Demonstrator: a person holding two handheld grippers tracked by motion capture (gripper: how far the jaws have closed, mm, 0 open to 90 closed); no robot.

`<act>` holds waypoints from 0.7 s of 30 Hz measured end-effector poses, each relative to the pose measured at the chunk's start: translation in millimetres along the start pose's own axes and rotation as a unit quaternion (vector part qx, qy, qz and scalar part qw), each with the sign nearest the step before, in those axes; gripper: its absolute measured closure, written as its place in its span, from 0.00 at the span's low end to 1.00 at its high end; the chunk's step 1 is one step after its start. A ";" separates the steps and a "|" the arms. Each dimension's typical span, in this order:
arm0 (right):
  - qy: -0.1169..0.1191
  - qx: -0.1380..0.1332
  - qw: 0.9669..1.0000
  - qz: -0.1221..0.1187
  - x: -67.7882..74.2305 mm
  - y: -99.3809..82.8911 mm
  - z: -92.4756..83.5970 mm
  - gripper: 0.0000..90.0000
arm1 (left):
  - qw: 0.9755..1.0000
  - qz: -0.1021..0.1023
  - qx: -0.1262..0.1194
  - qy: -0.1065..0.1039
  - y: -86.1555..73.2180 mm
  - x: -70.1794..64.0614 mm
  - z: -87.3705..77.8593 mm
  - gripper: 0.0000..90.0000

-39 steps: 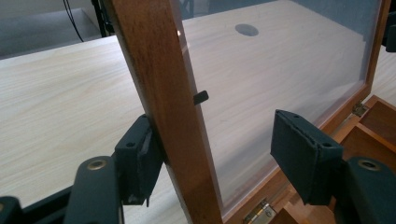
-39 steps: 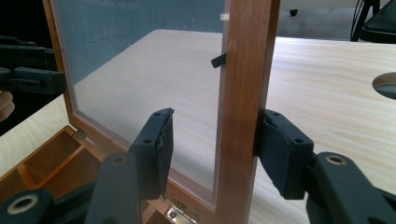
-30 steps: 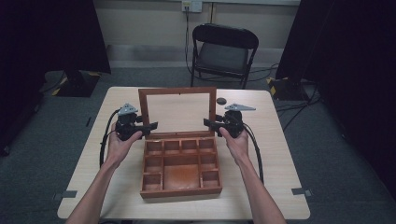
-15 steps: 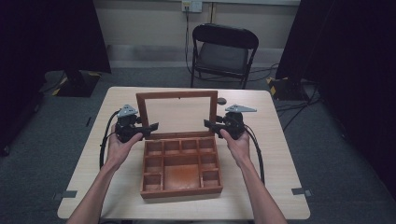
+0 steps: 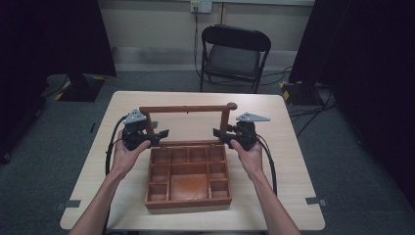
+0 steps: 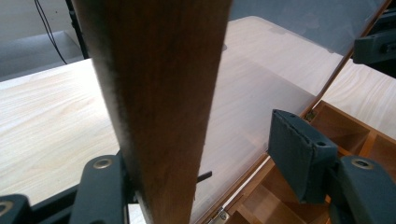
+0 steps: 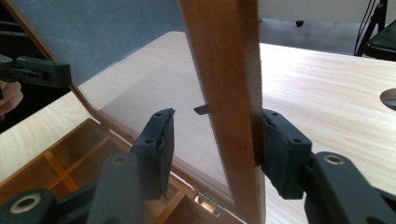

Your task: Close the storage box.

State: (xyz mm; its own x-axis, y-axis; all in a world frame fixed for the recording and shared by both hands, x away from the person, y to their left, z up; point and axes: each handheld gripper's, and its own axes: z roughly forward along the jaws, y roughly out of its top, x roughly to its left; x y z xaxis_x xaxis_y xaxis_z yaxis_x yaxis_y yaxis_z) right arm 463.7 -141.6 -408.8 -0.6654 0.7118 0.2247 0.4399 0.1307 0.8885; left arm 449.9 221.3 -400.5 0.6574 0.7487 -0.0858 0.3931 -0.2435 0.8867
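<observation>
High view: brown wooden compartment box [image 5: 188, 177] sits mid-table with its glass-paned wooden-framed lid [image 5: 188, 108] raised near upright, long axis running across between left gripper [image 5: 157, 136] and right gripper [image 5: 221, 135], one at each side rail, equally near. Left gripper view: jaws have just been closing around the left rail [image 6: 159, 102], one pad touching, the other a little off. Right gripper view: jaws have just been closing, straddling the right rail [image 7: 231, 102], outer pad against it, inner pad at the glass side.

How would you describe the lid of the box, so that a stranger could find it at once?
On the pale table stands an open wooden box with many compartments. From its far edge the lid rises almost upright. It is a brown frame around a clear pane, so the table shows through it.
</observation>
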 end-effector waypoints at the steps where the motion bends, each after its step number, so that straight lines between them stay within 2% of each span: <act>1: 0.002 0.001 1.000 -0.001 0.3 -0.2 -0.6 0.54 | 1.000 0.002 0.002 0.003 -0.6 -0.6 -1.1 0.40; 5: 0.005 0.007 1.000 -0.002 1.3 0.0 -2.6 0.53 | 1.000 0.002 -0.005 0.012 -4.1 -1.9 -9.1 0.39; 12: 0.006 0.010 1.000 -0.001 4.5 -0.5 -3.4 0.50 | 1.000 -0.012 -0.017 0.016 -8.7 0.8 -24.1 0.39; 16: 0.019 -0.001 1.000 0.007 2.4 -4.8 -4.3 0.49 | 1.000 -0.018 -0.005 0.009 -14.4 4.5 -24.9 0.39; 21: 0.025 0.003 1.000 0.011 2.9 -7.5 -3.9 0.47 | 1.000 -0.013 0.001 0.012 -21.9 3.1 -25.3 0.39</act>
State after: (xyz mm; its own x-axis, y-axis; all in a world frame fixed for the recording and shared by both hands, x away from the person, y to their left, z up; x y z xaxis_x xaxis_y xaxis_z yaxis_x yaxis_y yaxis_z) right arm 456.0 -143.2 -413.2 -0.6844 0.6794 0.2646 0.4585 0.1188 0.8807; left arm 427.1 244.6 -408.7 0.6316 0.7691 -0.0977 0.4113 -0.2255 0.8832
